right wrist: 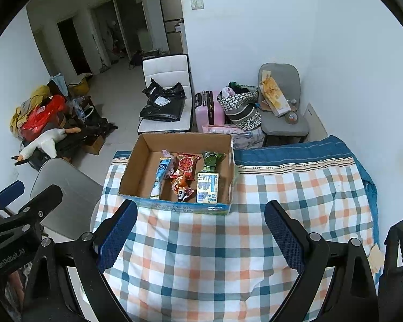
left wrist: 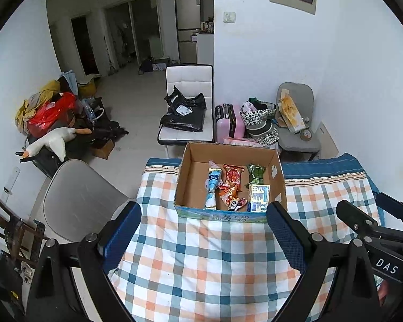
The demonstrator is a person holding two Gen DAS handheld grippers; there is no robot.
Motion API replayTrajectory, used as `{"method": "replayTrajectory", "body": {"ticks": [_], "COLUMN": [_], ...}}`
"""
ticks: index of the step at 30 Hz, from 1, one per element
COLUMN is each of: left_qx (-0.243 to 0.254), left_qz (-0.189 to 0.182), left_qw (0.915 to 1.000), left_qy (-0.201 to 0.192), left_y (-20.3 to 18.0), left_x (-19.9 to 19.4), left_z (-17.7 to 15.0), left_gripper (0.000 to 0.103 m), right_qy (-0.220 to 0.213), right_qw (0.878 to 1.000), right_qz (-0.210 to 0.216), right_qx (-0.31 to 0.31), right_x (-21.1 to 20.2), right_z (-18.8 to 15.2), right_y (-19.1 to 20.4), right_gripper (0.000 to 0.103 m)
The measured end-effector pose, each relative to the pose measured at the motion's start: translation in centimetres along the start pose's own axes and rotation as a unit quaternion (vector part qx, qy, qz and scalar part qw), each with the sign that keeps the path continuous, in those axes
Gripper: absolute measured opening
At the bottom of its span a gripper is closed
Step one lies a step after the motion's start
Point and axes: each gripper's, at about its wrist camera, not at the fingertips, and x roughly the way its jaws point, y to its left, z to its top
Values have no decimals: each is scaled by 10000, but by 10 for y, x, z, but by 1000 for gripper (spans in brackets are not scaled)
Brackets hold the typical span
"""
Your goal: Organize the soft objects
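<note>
An open cardboard box (left wrist: 190, 177) stands on the checked cloth (left wrist: 201, 255) and holds several soft snack packs: a blue-white tube pack (left wrist: 211, 187), a red pack (left wrist: 233, 174), a green pack (left wrist: 256, 173), a small panda pack (left wrist: 233, 204) and a yellow-blue carton (left wrist: 258, 197). My left gripper (left wrist: 204, 230) is open and empty, hovering just before the box. The right wrist view shows the same box (right wrist: 139, 171) and its packs; my right gripper (right wrist: 201, 230) is open and empty, also in front of the box.
A grey chair (left wrist: 78, 201) stands left of the table. Beyond the box are a white chair with a black bag (left wrist: 182, 112), a pink suitcase (left wrist: 228, 122), a grey chair with bags (left wrist: 295, 123), and a clutter pile with a plush goose (left wrist: 51, 142).
</note>
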Motion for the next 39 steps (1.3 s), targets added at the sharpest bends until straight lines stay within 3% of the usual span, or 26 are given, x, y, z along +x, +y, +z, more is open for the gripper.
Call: {"method": "replayTrajectory", "body": {"ticks": [39], "left_qx": [-55], "left_qz": [4], "left_qw": [9998], "left_qy": [-213], "left_y": [8], "left_x": [-28], "left_z": [0], "left_gripper": [96], "right_qy": [-364], "right_qw": [9990], "right_qz": [-262], "right_qx": [15], "right_x": [-43], "right_z": [9], "right_y": [2], "right_gripper": [97]}}
